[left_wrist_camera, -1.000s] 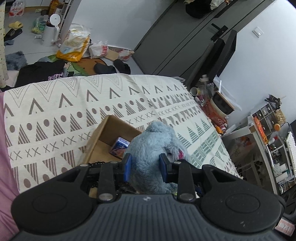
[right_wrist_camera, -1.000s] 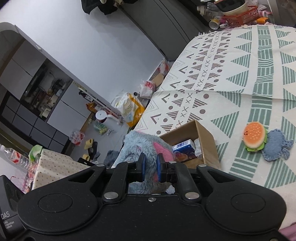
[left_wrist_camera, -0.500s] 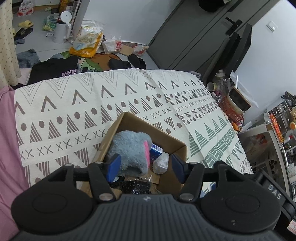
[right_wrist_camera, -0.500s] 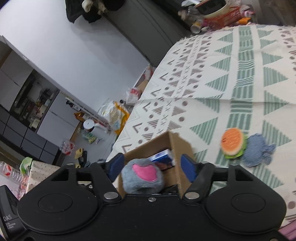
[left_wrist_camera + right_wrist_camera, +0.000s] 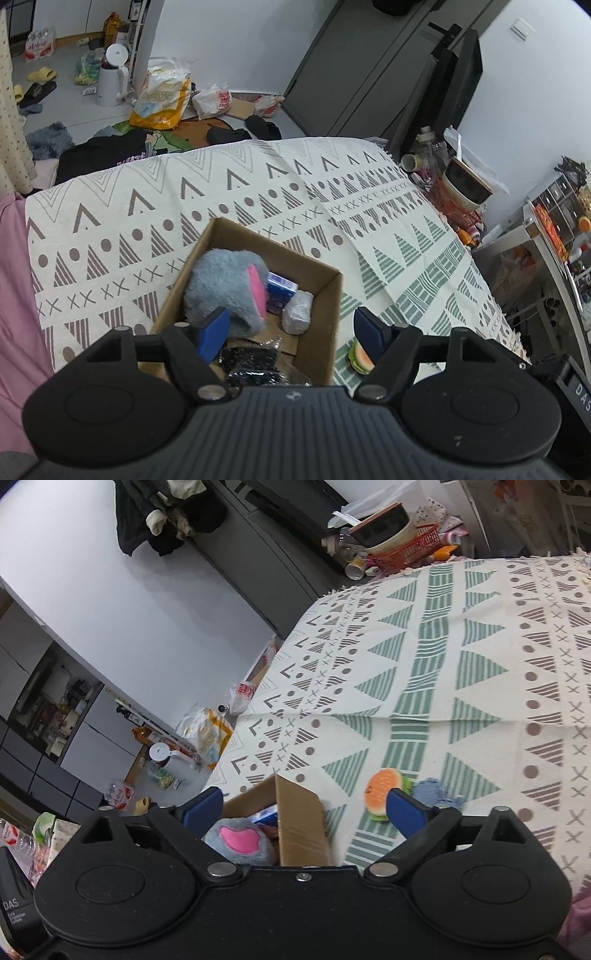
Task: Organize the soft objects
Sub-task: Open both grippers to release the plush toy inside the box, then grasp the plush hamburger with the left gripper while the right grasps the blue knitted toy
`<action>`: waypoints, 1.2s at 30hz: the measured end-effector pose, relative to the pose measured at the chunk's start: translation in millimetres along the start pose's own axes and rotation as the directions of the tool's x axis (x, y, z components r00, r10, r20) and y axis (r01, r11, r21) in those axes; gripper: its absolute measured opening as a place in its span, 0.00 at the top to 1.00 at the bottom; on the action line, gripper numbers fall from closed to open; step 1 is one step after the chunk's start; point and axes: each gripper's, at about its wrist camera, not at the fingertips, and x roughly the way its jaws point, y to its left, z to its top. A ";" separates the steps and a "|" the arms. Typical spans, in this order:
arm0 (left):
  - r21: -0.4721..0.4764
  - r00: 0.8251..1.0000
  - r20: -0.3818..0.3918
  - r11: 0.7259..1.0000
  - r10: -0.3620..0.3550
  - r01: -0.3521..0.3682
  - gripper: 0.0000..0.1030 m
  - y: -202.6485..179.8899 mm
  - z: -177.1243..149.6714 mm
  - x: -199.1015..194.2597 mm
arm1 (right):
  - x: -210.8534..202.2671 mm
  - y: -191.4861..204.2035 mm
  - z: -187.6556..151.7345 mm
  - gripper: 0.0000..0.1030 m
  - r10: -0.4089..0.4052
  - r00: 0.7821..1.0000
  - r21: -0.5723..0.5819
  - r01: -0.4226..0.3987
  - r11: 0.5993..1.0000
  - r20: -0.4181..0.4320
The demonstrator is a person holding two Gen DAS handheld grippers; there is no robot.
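Patterned bedspread [image 5: 258,192], carrying cardboard box [image 5: 321,332] near its pink-side edge. Grey plush toy [image 5: 229,288] resting inside box, pink patch showing. Left gripper [image 5: 288,328] and right gripper [image 5: 306,805] spread wide, empty. Burger plush [image 5: 384,786] and blue plush [image 5: 436,794] outside box, presumably awaiting collection.

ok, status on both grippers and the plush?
Left hand-held gripper open, empty. Right hand-held gripper open, empty. Grey plush sits in box. Burger toy and blue toy on the blanket, nothing blocking.
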 end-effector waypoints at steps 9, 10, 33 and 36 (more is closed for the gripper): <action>0.073 1.000 -0.013 0.997 -0.003 0.004 0.22 -36.4 -16.0 -1.6 | -28.6 -23.6 11.1 0.01 -0.015 1.000 -0.024 0.015 1.000 0.018; 0.082 1.000 -0.014 0.997 -0.001 0.002 0.22 -40.1 -17.9 -1.6 | -31.1 -26.3 12.7 0.01 -0.018 1.000 -0.024 0.018 1.000 0.020; 0.225 0.998 -0.050 0.974 -0.030 0.040 0.22 -108.4 -46.5 15.4 | -47.1 -97.4 27.9 0.00 -0.036 0.995 -0.003 0.036 0.999 0.088; 0.238 0.998 -0.043 0.970 -0.036 0.045 0.22 -114.5 -50.5 18.2 | -43.0 -108.2 27.2 0.00 -0.037 0.997 0.039 0.035 0.999 0.073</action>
